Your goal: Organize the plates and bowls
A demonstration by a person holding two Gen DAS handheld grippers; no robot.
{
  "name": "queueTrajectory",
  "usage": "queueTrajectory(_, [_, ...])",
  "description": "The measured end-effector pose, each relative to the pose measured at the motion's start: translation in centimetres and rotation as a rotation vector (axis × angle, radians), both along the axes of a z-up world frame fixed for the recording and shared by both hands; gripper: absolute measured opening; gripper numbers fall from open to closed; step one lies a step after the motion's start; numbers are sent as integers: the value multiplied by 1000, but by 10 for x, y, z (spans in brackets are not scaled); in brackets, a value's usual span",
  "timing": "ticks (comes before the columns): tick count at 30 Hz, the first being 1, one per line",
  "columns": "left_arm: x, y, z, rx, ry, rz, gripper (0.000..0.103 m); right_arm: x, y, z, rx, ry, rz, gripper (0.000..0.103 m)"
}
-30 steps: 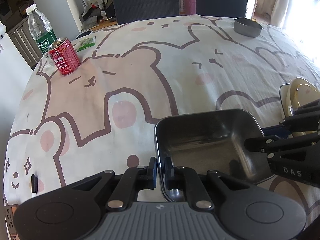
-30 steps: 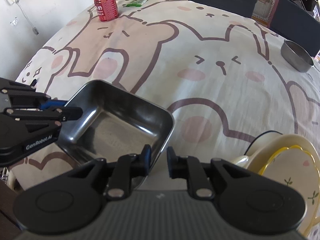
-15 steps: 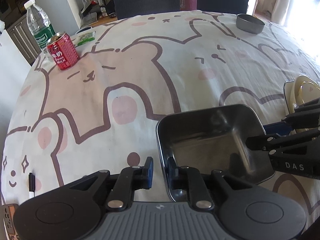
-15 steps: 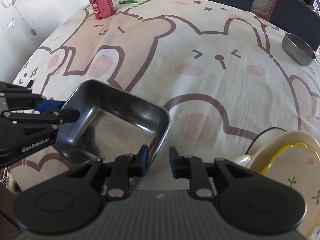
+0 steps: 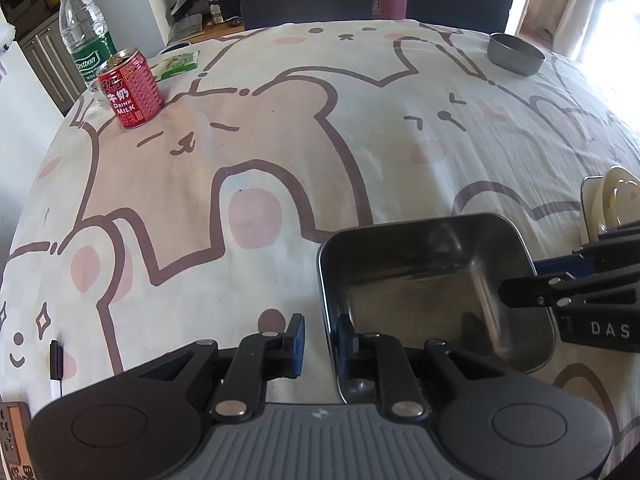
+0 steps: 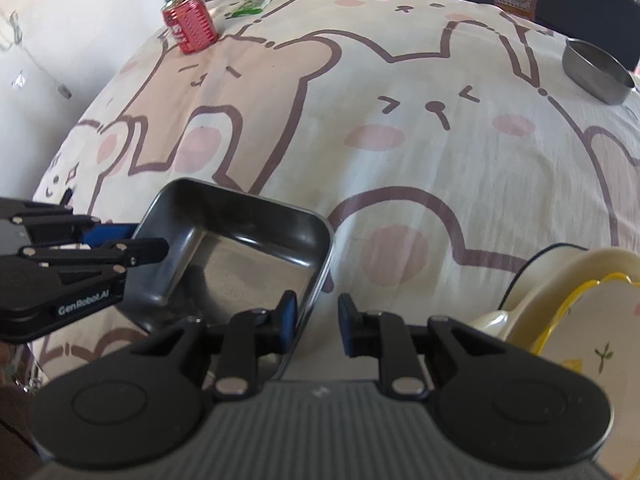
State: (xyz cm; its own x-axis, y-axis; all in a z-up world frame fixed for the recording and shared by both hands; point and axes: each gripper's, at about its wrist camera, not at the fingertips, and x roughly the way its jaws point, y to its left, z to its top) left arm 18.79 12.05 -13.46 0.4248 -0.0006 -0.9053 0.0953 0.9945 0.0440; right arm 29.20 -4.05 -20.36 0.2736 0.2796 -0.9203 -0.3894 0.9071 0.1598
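Comparing this moment with the frame a second earlier, I saw both grippers had eased their clamp on the square steel tray [image 5: 424, 280], which sat low and right of centre in the left wrist view, on the bear-print tablecloth [image 5: 280, 140]. My left gripper [image 5: 319, 338] had its two blue pads parted astride the tray's near-left rim, a gap showing on the outer side where earlier the pads had pinched the wall. My right gripper [image 6: 316, 322] likewise stood slackened, its left pad inside the tray's right wall and its right pad well clear of it; a second before, that gap had been narrower. The tray itself had barely shifted. It held nothing but reflections on its scuffed floor.

At the lower right of the right wrist view, a cream bowl [image 6: 568, 276] carried a yellow-rimmed plate [image 6: 576, 332] nested in it. A round steel bowl [image 6: 596, 70], its contents not visible, sat at the upper right. A red milk can [image 5: 130, 88] and a water bottle [image 5: 84, 40] stood together at the upper left of the left wrist view.
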Motion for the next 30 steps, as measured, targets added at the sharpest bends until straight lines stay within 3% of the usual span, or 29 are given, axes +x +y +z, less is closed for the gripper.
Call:
queueTrajectory(13, [-1,-6,0,38,5,-26,21,-1,1,-3,-1,8,-1,24])
queueTrajectory(16, [-2,-4,3,14,4,-11,34,0,0,-2,14,12,-13,24])
queueTrajectory(23, [-6,-2,8,-27,-2,-5,44,-4,0,7,60,1,-15,26])
queueTrajectory(30, [-13,7,13,-55,-10,14,58,-9,-3,16,89,-24,-32,37])
